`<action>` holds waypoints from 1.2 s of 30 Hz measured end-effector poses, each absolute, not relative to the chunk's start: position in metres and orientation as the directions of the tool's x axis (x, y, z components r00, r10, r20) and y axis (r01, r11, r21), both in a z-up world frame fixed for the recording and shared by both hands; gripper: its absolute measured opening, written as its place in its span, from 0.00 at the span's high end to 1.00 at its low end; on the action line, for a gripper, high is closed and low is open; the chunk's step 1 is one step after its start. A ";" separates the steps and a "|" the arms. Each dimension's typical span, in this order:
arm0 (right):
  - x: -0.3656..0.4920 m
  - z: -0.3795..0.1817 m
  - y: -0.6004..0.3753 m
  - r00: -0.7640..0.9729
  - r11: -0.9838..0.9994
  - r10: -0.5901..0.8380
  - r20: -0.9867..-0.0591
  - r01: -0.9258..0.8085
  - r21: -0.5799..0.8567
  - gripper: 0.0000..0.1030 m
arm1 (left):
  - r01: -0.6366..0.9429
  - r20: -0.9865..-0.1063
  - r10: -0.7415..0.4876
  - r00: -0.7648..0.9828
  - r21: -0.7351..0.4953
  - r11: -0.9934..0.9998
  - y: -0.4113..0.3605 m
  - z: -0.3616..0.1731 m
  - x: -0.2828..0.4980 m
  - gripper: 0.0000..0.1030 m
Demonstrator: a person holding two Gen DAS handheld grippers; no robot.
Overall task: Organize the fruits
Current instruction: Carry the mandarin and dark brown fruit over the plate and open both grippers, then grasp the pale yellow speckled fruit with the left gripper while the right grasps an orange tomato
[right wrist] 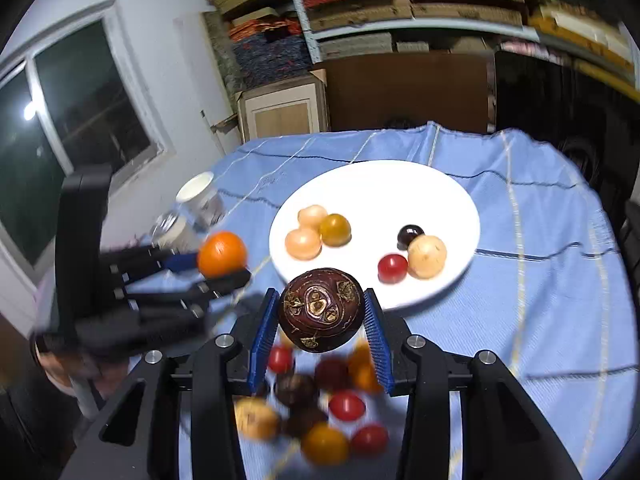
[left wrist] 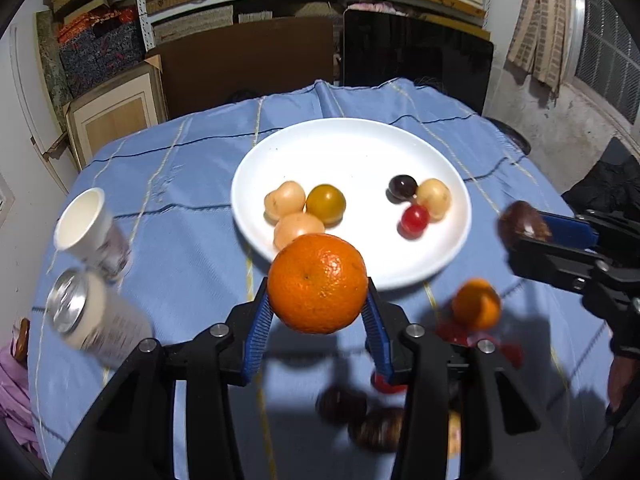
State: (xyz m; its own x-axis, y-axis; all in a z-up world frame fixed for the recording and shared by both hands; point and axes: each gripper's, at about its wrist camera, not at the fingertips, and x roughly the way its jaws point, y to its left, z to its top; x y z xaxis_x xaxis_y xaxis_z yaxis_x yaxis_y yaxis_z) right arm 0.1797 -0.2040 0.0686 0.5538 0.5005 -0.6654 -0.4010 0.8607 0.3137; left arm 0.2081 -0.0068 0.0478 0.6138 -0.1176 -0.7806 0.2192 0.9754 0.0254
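Note:
My left gripper [left wrist: 318, 306] is shut on an orange mandarin [left wrist: 317, 283] and holds it above the blue cloth, just short of the white plate [left wrist: 352, 140]. My right gripper [right wrist: 320, 320] is shut on a dark brown water chestnut [right wrist: 321, 309], also near the plate's [right wrist: 376, 184] front rim. The plate holds several small fruits: pale longans [left wrist: 285, 199], a yellow tomato [left wrist: 326, 204], a red tomato [left wrist: 415, 221] and a dark one [left wrist: 403, 187]. Each gripper shows in the other's view, the right gripper [left wrist: 524, 236] and the left gripper [right wrist: 224, 264].
Loose fruits lie on the cloth under the grippers: an orange mandarin [left wrist: 476, 304], red tomatoes [right wrist: 346, 406], dark chestnuts [right wrist: 295, 390], a yellow tomato [right wrist: 324, 444]. A white cup [left wrist: 86, 224] and a can [left wrist: 92, 320] stand at the left. Shelves and boards rise behind the table.

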 end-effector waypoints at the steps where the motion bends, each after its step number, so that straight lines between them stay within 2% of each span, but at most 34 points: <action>1: 0.192 0.063 -0.205 0.545 0.858 0.509 -0.666 -0.381 0.344 0.58 | 0.224 -0.783 -0.118 0.611 0.028 0.974 -0.011 0.045 0.214 0.59; 9: 0.260 0.022 -0.205 0.528 0.855 0.513 -0.677 -0.242 0.459 0.58 | 0.241 -0.812 -0.111 0.573 0.038 0.970 -0.035 0.020 0.262 0.59; 15: 0.274 0.010 -0.200 0.524 0.846 0.521 -0.673 -0.212 0.490 0.56 | 0.229 -0.813 -0.095 0.574 0.048 0.972 -0.040 0.013 0.276 0.58; 16: 0.272 0.012 -0.201 0.532 0.844 0.521 -0.668 -0.204 0.497 0.48 | 0.228 -0.816 -0.097 0.569 0.043 0.973 -0.041 0.013 0.278 0.58; 17: 0.270 0.013 -0.203 0.539 0.838 0.526 -0.658 -0.197 0.508 0.46 | 0.222 -0.821 -0.103 0.562 0.030 0.974 -0.040 0.013 0.280 0.56; 22: 0.255 0.025 -0.210 0.541 0.826 0.546 -0.640 -0.218 0.520 0.45 | 0.191 -0.804 -0.124 0.582 -0.014 0.982 -0.030 0.028 0.274 0.39; 24: 0.244 0.031 -0.216 0.545 0.819 0.556 -0.628 -0.228 0.527 0.42 | 0.183 -0.787 -0.119 0.605 -0.008 0.983 -0.027 0.037 0.266 0.33; 36: 0.156 0.041 -0.249 0.576 0.857 0.509 -0.640 -0.269 0.440 0.35 | 0.207 -0.772 -0.124 0.623 0.009 0.978 -0.017 0.050 0.192 0.31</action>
